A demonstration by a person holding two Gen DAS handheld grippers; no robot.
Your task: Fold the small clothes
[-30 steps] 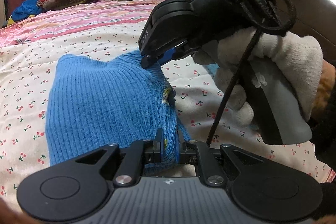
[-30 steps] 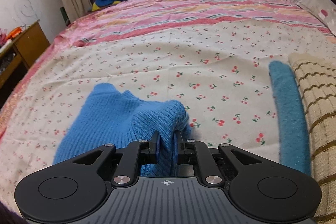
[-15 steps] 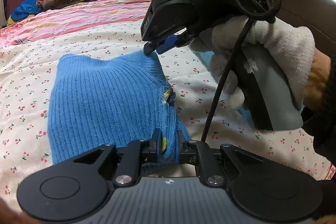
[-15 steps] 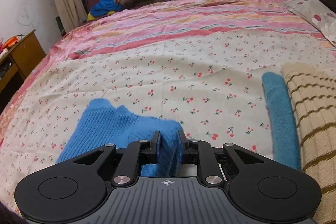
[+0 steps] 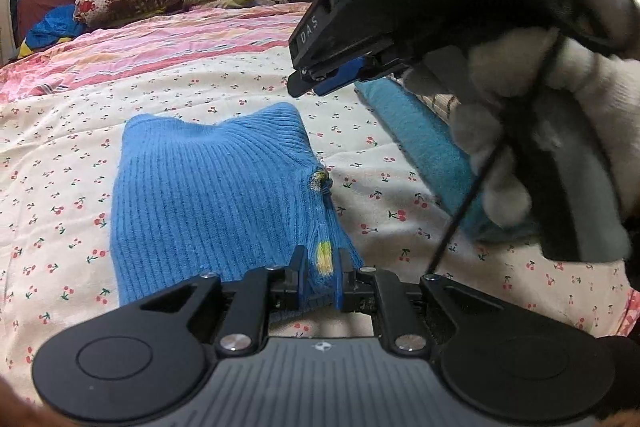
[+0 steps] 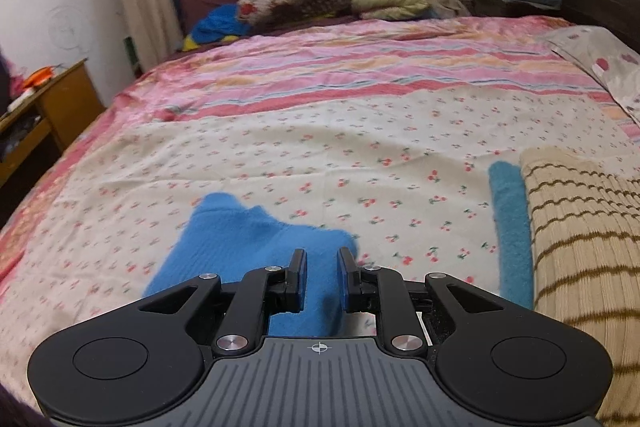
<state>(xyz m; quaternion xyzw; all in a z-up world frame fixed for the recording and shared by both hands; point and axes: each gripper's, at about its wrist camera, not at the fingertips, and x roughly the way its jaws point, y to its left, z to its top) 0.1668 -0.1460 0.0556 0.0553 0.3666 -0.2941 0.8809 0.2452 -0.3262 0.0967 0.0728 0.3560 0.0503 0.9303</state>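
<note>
The fold was just laid down, and this looked like the letting-go step. On the left, the left gripper (image 5: 319, 277) was clamped on the near corner of the small blue ribbed knit garment (image 5: 212, 195), right where a bit of yellow yarn showed. The garment lay on the cherry-print bed sheet (image 5: 60, 147), folded into a thick, soft square with a bump along its far edge. One side looked a little lumpy near a small yellow knot.

To the right, the right gripper (image 6: 322, 279) had just been opening its jaws. They stood a bit apart and lifted up above the blue cloth. Nothing was pinched between them. A hand in a fuzzy white glove (image 5: 560, 131) held that gripper.

Next, I think the left gripper needed to let go too, gently, so the fold did not pull open. Further right lay a teal fuzzy folded cloth (image 6: 514, 227) beside a cream striped knit (image 6: 588, 235).
</note>
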